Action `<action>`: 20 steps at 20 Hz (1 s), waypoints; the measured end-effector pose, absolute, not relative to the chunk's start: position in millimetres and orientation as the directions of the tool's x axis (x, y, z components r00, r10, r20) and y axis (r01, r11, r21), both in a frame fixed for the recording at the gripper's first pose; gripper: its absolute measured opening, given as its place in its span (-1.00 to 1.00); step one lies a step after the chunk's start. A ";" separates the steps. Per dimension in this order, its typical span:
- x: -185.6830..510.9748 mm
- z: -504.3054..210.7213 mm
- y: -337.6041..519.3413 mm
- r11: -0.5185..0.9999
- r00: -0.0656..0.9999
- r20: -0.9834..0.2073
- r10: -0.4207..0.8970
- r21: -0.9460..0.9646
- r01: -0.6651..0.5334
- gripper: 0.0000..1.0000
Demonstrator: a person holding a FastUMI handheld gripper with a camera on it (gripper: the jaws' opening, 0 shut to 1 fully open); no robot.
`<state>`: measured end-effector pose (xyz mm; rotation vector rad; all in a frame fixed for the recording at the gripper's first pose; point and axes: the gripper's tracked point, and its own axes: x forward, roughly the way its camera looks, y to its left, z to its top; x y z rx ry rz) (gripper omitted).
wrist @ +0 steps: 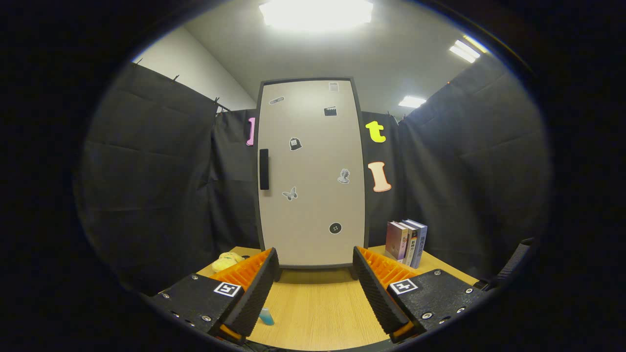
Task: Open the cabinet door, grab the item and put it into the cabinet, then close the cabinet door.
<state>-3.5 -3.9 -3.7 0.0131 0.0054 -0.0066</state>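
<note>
Gripper view: cabinet (311,171) stands upright at the far edge of the desk (318,308), beyond the fingers. Its pale door (313,205) is shut, with a dark vertical handle (264,169) near its left edge and small stickers scattered over it. A yellow soft item (226,260) lies left of the cabinet base; books (406,242) stand to the right. Claw (315,274) is level, facing the door squarely, fingers spread wide, nothing between them. A small teal object (266,316) lies by the left finger.
</note>
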 end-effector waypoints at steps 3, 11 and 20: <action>-2.0 -3.3 -3.9 1.000 1.000 -0.003 -0.007 0.017 0.007 0.89; 21.3 5.1 7.8 0.999 1.000 -0.013 0.021 0.047 -0.020 0.88; 93.6 60.1 40.3 0.996 0.995 0.072 0.072 0.054 -0.076 0.89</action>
